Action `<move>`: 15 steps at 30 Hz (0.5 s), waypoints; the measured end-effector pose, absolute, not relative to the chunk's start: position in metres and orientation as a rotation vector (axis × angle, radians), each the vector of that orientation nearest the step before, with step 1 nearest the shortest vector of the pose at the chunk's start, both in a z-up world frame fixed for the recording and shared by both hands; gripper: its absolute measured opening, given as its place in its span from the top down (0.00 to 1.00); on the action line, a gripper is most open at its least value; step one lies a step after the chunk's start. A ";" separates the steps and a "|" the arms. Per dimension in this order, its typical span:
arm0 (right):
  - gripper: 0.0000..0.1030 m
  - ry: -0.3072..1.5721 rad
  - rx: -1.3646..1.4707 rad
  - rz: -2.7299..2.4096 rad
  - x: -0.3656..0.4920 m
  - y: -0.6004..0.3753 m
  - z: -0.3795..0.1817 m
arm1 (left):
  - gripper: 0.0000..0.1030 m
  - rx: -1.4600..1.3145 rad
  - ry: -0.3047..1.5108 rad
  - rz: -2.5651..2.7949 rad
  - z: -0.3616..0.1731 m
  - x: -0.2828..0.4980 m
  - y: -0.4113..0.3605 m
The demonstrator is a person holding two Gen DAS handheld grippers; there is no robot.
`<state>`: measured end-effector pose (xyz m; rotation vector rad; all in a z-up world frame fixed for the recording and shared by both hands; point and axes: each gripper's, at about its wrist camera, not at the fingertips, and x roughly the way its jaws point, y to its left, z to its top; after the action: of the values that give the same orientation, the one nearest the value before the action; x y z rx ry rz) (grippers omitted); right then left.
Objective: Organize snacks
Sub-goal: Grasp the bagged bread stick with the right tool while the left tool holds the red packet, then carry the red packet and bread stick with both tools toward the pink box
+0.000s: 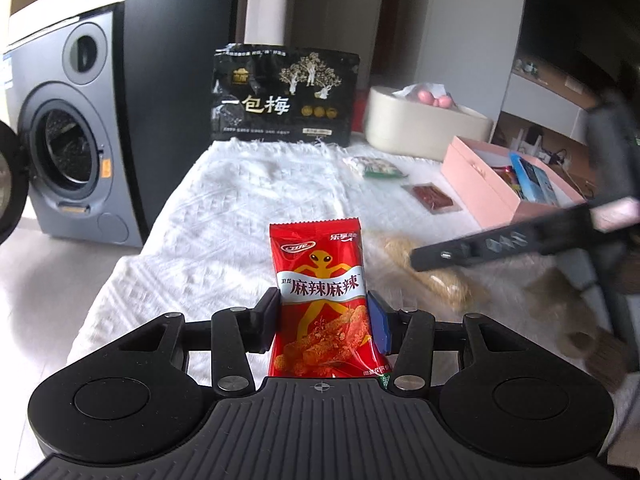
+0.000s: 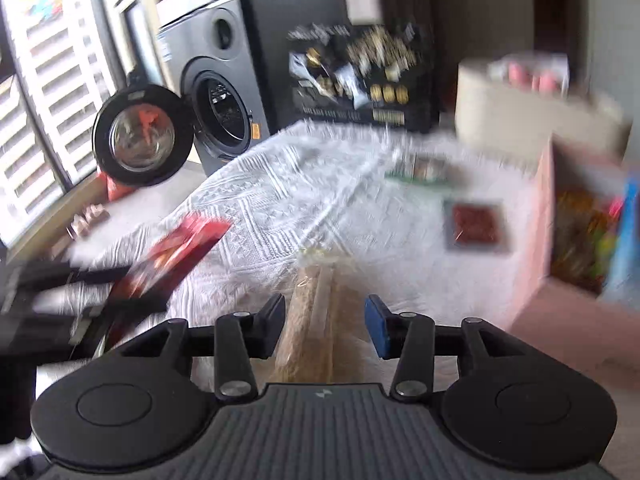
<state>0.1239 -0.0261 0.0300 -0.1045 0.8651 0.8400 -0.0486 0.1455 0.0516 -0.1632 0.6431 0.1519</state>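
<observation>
The red snack pack (image 1: 322,300) stands upright between the fingers of the left gripper (image 1: 323,316), which pinches it on both sides, above the white cloth (image 1: 240,200). The right gripper (image 2: 325,326) is partly open around a tan snack bag (image 2: 316,320); the picture is too blurry to tell if it squeezes the bag. Farther off lie a green packet (image 1: 378,168) and a dark red packet (image 1: 432,198), near the pink box (image 1: 480,184) holding more snacks. A big black bag (image 1: 284,100) stands at the back, beside a cream tub (image 1: 424,124).
</observation>
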 end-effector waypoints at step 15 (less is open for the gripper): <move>0.72 0.769 -0.127 0.775 0.026 -0.131 0.084 | 0.50 -0.158 0.725 -0.178 0.063 -0.061 0.064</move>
<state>0.0259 -0.1307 0.0844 -0.1271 0.7689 0.7747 -0.0613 0.0641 0.0632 -0.1579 0.7254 -0.1781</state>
